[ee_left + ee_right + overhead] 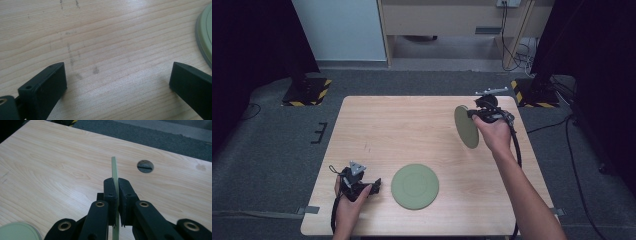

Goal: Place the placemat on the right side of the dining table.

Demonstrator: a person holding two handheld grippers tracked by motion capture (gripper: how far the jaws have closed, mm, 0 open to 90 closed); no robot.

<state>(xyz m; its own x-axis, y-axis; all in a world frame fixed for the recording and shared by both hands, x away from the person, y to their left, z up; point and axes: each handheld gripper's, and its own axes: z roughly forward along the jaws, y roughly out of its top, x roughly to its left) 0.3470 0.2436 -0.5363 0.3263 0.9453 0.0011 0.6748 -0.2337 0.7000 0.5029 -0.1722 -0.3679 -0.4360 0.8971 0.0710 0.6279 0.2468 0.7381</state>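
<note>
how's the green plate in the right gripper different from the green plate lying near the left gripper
The held plate is off the table, on edge, clamped at its rim by the shut right gripper. The lying plate rests flat on the table, untouched, beside the open left gripper. Both look round, green and similar in size.

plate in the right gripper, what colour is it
Pale sage green, the held plate, best seen in the high view; the right gripper pinches its edge.

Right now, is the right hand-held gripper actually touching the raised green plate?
Touching. In the right gripper view, the right hand-held gripper has both jaws pressed against the faces of the edge-on green plate.
</note>
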